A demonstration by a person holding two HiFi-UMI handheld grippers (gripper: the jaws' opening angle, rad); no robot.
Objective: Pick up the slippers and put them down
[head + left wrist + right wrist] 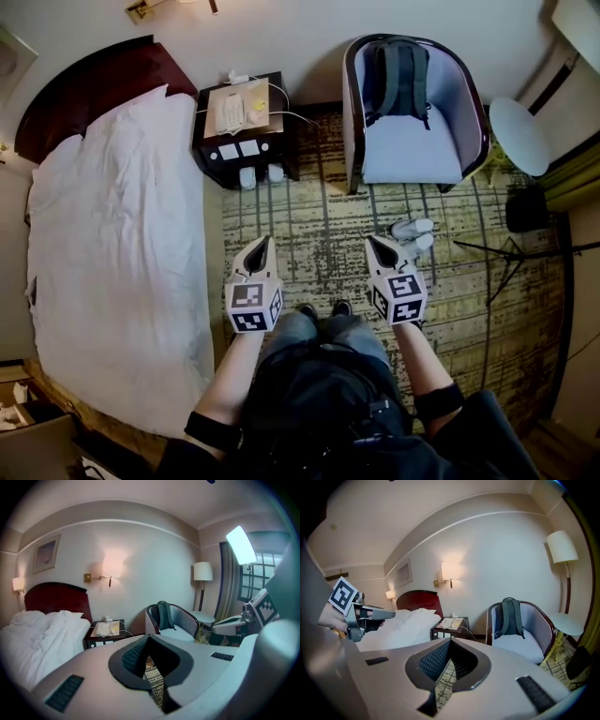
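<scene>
at far left in the head view: bed (112,234), white duvet, dark red headboard.
right of the bed, against the wall: dark nightstand (211,141), a telephone (230,111) on top.
left gripper (265,241) is held out over the patterned carpet (319,216), near the bed's edge. its own view shows the jaws pressed together with nothing between them, only a sliver of carpet past the pads.
right gripper (372,241) is level with the left one, the person's legs between the two. its jaws are likewise closed and empty, with carpet visible beyond.
slippers (412,234): a white pair lying side by side on the carpet, just right of the right gripper's tip and in front of the armchair (412,141). neither gripper touches them. they do not show in either gripper view.
the armchair has a pale seat and a dark frame. a dark green backpack (398,75) stands upright against its back.
further right: a round white side table (520,136), just beside the armchair.
</scene>
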